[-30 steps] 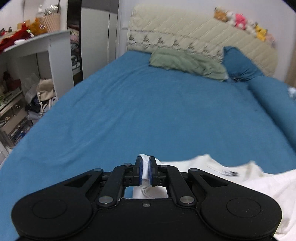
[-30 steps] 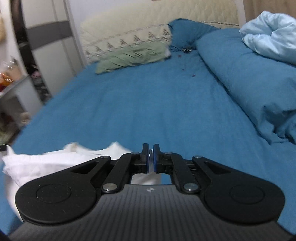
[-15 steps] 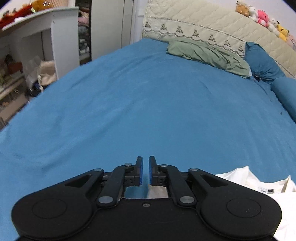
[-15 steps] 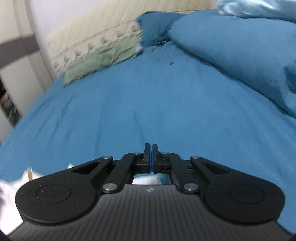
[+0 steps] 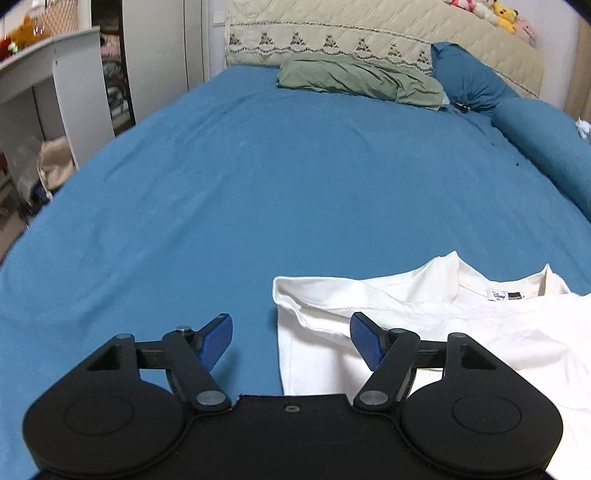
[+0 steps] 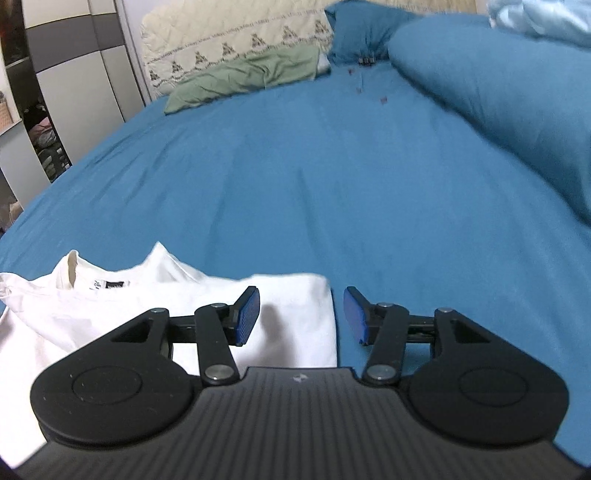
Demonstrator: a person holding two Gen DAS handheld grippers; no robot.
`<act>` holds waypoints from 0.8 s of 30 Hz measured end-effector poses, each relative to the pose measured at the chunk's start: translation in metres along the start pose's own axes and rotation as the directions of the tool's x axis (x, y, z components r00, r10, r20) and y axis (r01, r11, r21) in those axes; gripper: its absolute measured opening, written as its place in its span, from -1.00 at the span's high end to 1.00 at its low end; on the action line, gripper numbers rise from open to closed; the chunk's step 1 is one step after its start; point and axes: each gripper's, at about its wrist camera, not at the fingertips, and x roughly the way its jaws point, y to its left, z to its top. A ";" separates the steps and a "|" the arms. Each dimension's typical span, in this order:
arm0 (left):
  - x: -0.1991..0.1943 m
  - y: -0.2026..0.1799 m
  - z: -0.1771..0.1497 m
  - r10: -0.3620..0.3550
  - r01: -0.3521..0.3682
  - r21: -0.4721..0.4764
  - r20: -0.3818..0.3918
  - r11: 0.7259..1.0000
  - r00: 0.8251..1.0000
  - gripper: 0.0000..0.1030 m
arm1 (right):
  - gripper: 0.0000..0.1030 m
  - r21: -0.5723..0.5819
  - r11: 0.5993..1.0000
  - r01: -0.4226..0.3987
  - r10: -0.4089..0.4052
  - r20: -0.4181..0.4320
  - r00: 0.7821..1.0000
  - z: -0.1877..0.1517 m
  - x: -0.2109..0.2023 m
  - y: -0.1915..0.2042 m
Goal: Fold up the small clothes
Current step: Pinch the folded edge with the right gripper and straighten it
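Note:
A white T-shirt [image 5: 461, 332] lies folded on the blue bed sheet [image 5: 277, 177], its collar and black neck label toward the headboard. My left gripper [image 5: 291, 341] is open and empty, straddling the shirt's left edge just above it. The same shirt shows in the right wrist view [image 6: 177, 306]. My right gripper [image 6: 301, 315] is open and empty over the shirt's right edge, its left finger above the cloth and its right finger over the sheet.
A green pillow [image 5: 362, 79] and a cream quilted headboard [image 5: 369, 33] stand at the far end. A rolled blue duvet [image 6: 498, 96] runs along the right side. A white desk [image 5: 48, 92] and wardrobe stand left of the bed.
Both grippers were shut on the white cloth a second ago. They laid it down and opened wide; the shirt now rests flat on the sheet.

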 end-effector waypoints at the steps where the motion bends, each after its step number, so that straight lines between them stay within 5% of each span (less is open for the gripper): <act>1: 0.003 0.002 0.001 0.005 -0.005 0.000 -0.003 1.000 1.000 -0.42 | -0.29 0.003 1.000 -0.005 0.005 -0.017 1.000 -0.001 0.003 -0.004; 5: 0.008 0.005 0.000 0.025 -0.025 0.018 -0.005 1.000 1.000 -0.42 | -0.28 0.039 0.999 -0.024 0.025 -0.046 0.999 0.000 0.022 -0.011; 6: 0.008 0.007 -0.001 0.027 -0.027 0.017 -0.006 0.999 1.000 -0.42 | -0.17 0.054 0.998 -0.036 0.038 -0.050 0.998 0.001 0.026 -0.013; 7: 0.008 0.009 -0.002 0.024 -0.024 0.015 -0.003 1.000 1.000 -0.42 | 0.21 0.061 0.997 -0.050 0.053 -0.060 0.997 0.003 0.030 -0.014; 8: 0.009 0.011 -0.002 0.025 -0.025 0.011 -0.007 1.000 1.000 -0.42 | 0.37 0.057 0.997 -0.061 0.065 -0.072 0.995 0.005 0.032 -0.013; 13: 0.009 0.011 -0.004 0.030 -0.030 0.048 -0.005 0.998 1.000 -0.42 | 0.49 -0.007 0.997 -0.072 0.072 0.018 0.997 0.015 0.012 -0.005; 16: 0.017 0.007 -0.007 0.019 -0.018 0.051 -0.018 0.999 1.000 -0.42 | 0.51 0.074 0.997 0.028 -0.038 0.136 0.990 0.021 0.001 -0.015; 18: 0.024 0.003 -0.008 0.020 -0.019 0.051 -0.027 0.999 0.999 -0.42 | 0.71 0.096 0.993 0.063 -0.068 0.058 0.996 0.021 0.015 -0.024; 21: 0.026 -0.001 -0.009 0.003 -0.001 0.066 -0.025 0.998 1.000 -0.41 | 0.62 0.027 0.995 0.097 -0.099 0.050 0.994 0.014 0.016 -0.020; 23: 0.025 -0.009 -0.008 -0.016 0.019 0.106 -0.026 0.994 1.000 -0.40 | 0.32 0.033 0.998 0.057 -0.058 0.034 0.998 0.012 0.013 -0.021; 24: 0.025 -0.014 -0.008 -0.036 0.038 0.130 -0.023 0.991 0.999 -0.40 | -0.07 0.026 0.999 0.029 -0.030 0.038 0.999 0.011 0.010 -0.023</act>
